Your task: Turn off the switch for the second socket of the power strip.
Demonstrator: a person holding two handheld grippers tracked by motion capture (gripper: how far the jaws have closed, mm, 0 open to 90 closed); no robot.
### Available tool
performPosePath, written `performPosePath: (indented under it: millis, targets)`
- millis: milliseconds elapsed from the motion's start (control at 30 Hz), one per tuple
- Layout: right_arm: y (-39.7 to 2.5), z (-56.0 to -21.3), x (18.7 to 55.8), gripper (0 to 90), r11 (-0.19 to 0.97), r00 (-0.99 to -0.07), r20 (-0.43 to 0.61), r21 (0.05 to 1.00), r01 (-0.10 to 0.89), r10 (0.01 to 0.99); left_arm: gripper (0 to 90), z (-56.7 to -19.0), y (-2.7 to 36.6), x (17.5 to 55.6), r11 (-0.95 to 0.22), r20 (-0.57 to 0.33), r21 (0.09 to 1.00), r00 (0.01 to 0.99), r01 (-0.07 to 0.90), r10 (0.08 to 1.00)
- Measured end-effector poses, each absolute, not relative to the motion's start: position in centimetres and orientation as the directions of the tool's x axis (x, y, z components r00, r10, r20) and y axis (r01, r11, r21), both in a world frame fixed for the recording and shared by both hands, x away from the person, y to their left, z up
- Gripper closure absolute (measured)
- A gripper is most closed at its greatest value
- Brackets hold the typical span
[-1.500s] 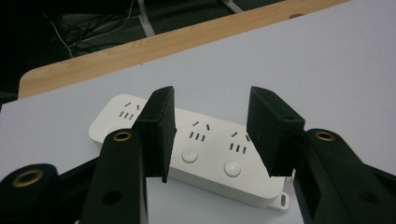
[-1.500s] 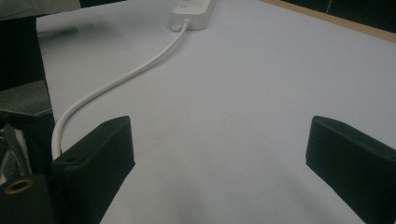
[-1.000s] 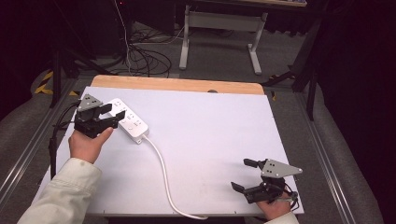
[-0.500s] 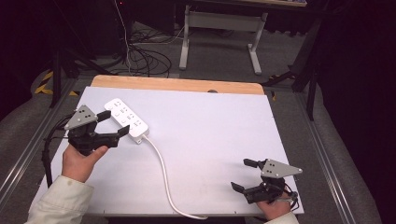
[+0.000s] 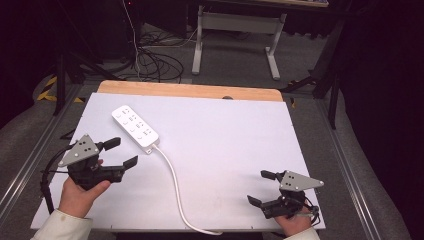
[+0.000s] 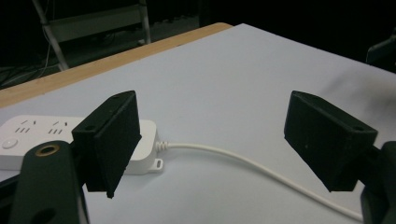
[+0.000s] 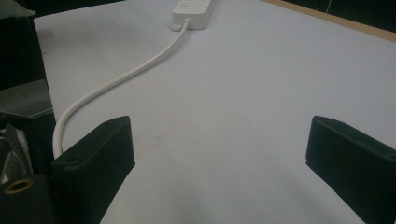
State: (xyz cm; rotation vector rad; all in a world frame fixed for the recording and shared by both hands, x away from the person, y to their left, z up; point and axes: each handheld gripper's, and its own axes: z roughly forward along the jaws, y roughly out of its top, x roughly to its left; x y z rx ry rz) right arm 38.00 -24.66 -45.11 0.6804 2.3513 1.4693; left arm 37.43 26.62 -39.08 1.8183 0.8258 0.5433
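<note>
Fingers stand apart on both sides: from above, our left gripper hovers beside the power strip, our right gripper well away. Along the left jaws, the cord runs between them. Along the right, the strip looks far; reaching carelessly, we might snag that cord.

A white power strip with small dark socket slots is seen, trailed by a white cord. The counter is covered in plain white and edged with light wood at the far side. Both claws are black, each topped by a grey plate.
</note>
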Motion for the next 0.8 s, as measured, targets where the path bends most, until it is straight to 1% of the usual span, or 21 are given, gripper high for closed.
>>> performPosePath:
  millis: [133,167,433,633,767,800]
  targets:
    - [-24.6,-45.1,38.0,7.9,0.37,-0.848,0.007,0.898,0.239,0.53,18.8,-40.1,26.3,36.8,-0.281,0.014,0.914,0.671,0.292,0.742]
    - [-24.6,-45.1,38.0,7.9,0.369,-0.848,0.01,0.898,0.24,0.53,18.7,-40.4,26.1,36.7,-0.268,0.0,0.916,0.669,0.297,0.743]
    - [-24.6,-45.1,38.0,7.9,0.372,-0.85,0.007,0.897,0.238,0.526,18.9,-42.8,26.3,35.8,-0.252,0.012,0.933,0.678,0.256,0.735]
    - [-24.6,-45.1,37.9,7.9,0.375,-0.852,0.006,0.896,0.237,0.524,18.3,-44.5,26.7,35.4,-0.235,-0.006,0.937,0.683,0.26,0.731]
    - [-24.5,-45.1,37.9,7.9,0.377,-0.853,0.005,0.896,0.236,0.522,18.1,-45.6,27.1,35.2,-0.259,0.011,0.933,0.698,0.251,0.716]
    - [-24.5,-45.1,37.9,7.9,0.377,-0.853,0.006,0.896,0.237,0.521,18.2,-45.9,27.1,35.2,-0.25,-0.006,0.932,0.704,0.261,0.711]
